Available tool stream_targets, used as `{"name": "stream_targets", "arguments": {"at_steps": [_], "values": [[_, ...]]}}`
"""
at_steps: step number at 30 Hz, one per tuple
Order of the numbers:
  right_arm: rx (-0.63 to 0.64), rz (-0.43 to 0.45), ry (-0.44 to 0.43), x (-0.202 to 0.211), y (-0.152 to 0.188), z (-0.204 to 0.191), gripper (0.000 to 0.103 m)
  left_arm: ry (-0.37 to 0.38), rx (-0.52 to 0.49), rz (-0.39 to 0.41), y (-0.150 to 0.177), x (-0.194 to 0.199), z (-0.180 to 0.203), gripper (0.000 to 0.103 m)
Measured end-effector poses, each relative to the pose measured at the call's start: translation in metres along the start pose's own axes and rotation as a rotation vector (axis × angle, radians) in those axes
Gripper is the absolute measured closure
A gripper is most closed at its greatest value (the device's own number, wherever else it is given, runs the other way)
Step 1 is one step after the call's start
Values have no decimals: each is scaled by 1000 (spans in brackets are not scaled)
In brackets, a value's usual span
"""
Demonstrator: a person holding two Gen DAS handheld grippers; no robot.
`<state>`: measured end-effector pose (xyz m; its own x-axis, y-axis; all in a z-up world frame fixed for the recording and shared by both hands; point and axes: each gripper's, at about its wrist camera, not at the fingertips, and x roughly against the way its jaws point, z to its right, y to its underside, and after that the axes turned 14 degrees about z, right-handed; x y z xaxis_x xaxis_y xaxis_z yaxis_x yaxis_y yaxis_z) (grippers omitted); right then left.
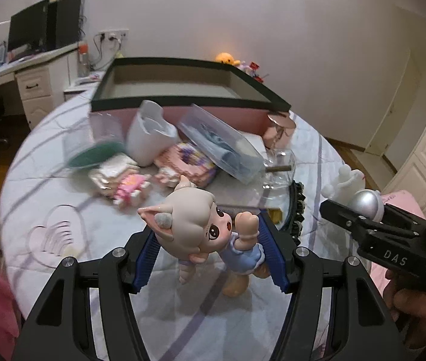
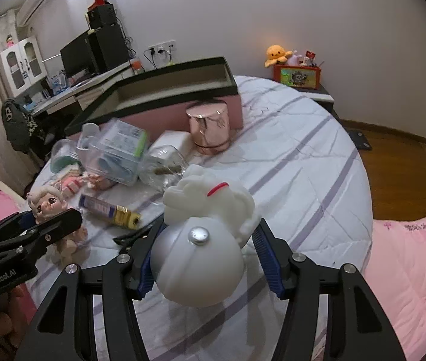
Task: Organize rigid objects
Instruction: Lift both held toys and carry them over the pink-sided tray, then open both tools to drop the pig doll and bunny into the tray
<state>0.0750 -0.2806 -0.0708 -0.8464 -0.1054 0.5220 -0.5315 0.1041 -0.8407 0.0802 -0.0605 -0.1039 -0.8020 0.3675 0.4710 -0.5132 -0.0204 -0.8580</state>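
In the left wrist view my left gripper is shut on a doll figurine with pale hair, pig ears and a blue dress; its head and raised arm sit between the blue pads. The same doll and left gripper show at the left of the right wrist view. My right gripper is shut on a white figurine with a silver dome base. That right gripper and its white figurine appear at the right of the left wrist view. An open pink box with a black rim stands behind.
On the striped bed sheet lie a clear plastic case, a white pouch, a pink round tin, a glass bottle and a gold-and-blue tube. A pink quilt covers the right side. A desk stands far left.
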Motion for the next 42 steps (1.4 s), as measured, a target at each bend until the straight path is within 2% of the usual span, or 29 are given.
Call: {"name": "stream_targets", "arguments": {"at_steps": [8,13,17,21,25,29,35,36,37,38,39,40,42], "values": [[22,44,-56,9,-21,-19,44,-18,0,48,-16,17,-12,40],[63,84,-95,0,-56,-33,44,-41,-30,103,-47,13,-18,40],[89,111,-120,-28,-102,-41,44,-79,-68,149,-83,-3,-23,40],[104,84,-109,-76,-131,-44,44,-118,-76,157,-118,-36,-35,40],[86,9,-108,-129,-143,-44,44,-153,-95,120,-138,-78,-44,40],[84,-53,-96,-164,-140,-46,44,-171,-80,52,-142,-118,-54,40],[87,-129,-80,-191,-134,-43,42,-188,-72,-32,-136,-155,-60,39],[86,-134,-80,-192,-136,-44,38,-194,-74,-34,-135,-156,-60,39],[79,-135,-74,-191,-135,-42,29,-201,-78,-35,-136,-156,-61,37],[72,-132,-64,-190,-135,-39,25,-219,-81,-35,-137,-153,-61,34],[62,-127,-66,-189,-135,-37,19,-229,-77,-30,-138,-150,-62,25],[45,-123,-72,-187,-136,-33,16,-239,-74,-21,-141,-146,-61,9],[21,-125,-58,-181,-137,-28,16,-254,-78,17,-145,-133,-61,0]]}}
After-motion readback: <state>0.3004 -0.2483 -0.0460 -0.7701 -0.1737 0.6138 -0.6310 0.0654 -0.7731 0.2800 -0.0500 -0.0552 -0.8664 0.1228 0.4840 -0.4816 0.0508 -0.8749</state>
